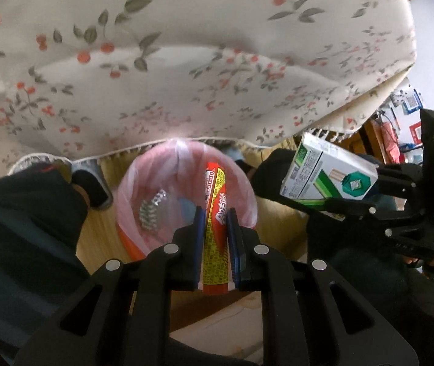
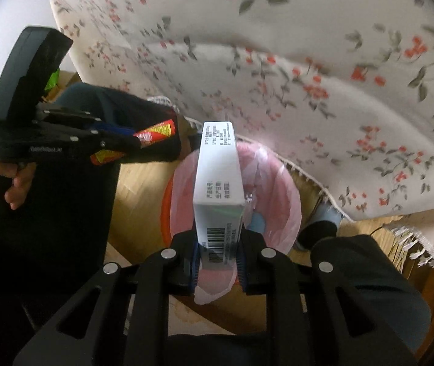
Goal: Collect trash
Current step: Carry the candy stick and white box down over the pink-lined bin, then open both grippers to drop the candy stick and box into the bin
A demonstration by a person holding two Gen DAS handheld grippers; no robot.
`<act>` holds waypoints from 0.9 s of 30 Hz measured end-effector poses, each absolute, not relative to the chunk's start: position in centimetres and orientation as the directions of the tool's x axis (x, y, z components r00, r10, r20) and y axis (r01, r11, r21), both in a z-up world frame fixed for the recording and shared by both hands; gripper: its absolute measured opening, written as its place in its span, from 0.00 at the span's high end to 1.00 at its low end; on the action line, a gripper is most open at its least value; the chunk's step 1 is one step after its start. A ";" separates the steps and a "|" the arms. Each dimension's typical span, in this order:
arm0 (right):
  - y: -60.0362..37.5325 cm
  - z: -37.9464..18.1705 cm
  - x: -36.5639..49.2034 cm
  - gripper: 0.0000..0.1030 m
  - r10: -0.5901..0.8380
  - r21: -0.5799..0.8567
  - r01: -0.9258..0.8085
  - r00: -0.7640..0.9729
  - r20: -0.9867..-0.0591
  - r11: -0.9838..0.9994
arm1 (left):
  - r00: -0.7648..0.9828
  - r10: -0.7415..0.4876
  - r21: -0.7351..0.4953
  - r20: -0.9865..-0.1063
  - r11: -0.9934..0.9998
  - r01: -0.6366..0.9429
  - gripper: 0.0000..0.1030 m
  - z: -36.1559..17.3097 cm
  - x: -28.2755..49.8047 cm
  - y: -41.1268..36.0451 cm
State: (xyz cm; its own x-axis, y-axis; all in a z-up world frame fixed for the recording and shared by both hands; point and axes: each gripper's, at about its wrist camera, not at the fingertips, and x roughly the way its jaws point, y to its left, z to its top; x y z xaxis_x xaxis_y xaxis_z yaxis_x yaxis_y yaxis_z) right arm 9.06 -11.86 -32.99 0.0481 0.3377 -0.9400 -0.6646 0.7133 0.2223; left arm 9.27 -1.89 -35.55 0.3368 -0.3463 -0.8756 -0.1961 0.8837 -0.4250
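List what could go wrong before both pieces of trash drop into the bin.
1. In the left wrist view the right gripper holds the white and green carton off to one side of the pink-lined bin; let go there, it may miss.
2. The left gripper clamps the long red and yellow wrapper, which could catch on the rim.
3. The thin liner may slip inward.

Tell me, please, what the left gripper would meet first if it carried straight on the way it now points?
Most likely the pink-lined trash bin: the left gripper, shut on the red and yellow wrapper, aims into its open mouth. Nothing seems to lie between them, though depth is unclear.
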 end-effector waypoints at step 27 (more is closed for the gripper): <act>-11.7 -39.3 9.5 0.45 0.233 0.231 -0.643 -0.083 -0.969 0.730 | 0.231 -0.378 -0.429 -0.897 0.871 -0.240 0.27 -40.5 11.1 -1.5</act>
State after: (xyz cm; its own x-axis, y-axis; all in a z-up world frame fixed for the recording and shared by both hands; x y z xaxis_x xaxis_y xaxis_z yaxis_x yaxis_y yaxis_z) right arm 9.49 -11.73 -39.33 -0.0832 0.2329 -0.9689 -0.6429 0.7304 0.2307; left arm 11.08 -1.47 -40.52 0.2306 -0.3780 -0.8966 -0.2400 0.8709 -0.4289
